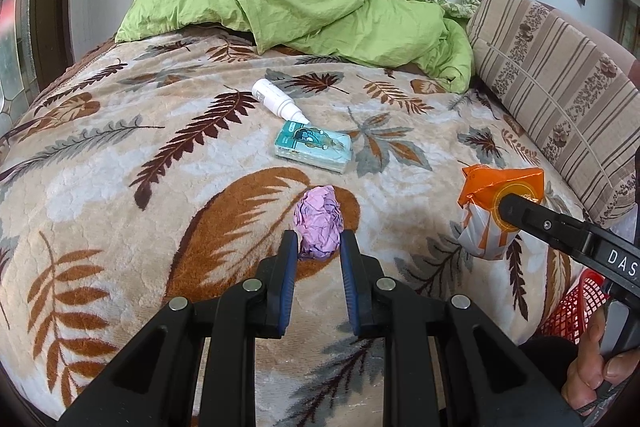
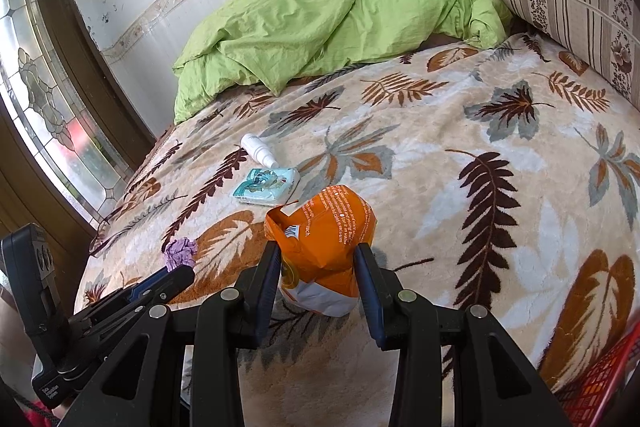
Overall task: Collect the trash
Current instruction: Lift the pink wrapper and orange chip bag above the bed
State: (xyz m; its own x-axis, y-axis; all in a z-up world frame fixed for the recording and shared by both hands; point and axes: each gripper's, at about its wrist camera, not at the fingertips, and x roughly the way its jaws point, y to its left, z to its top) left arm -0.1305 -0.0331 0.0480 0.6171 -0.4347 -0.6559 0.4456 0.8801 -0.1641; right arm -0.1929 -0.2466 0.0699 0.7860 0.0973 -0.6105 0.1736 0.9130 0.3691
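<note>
- You're clamping the crumpled purple paper ball (image 1: 319, 225) in the left gripper (image 1: 319, 241), jaws closed on its near end, low over the leaf-print blanket (image 1: 120, 187).
- The right gripper (image 2: 316, 257) is pinching the orange snack bag (image 2: 324, 239) w/ both pads pressing its sides.
- The red mesh basket (image 1: 576, 307) is sitting at the bed's right edge; you're best carrying both loads there w/o easing grip.

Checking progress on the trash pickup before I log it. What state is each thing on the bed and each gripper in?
Left gripper: shut on the pink paper ball.
Pink paper ball: crumpled, pinched between the pads.
Right gripper: shut on the orange wrapper.
Orange wrapper: torn open, crumpled, held.
White bottle: lying on its side.
Tissue pack: lying flat, untouched.
Green duvet: rumpled.
</note>
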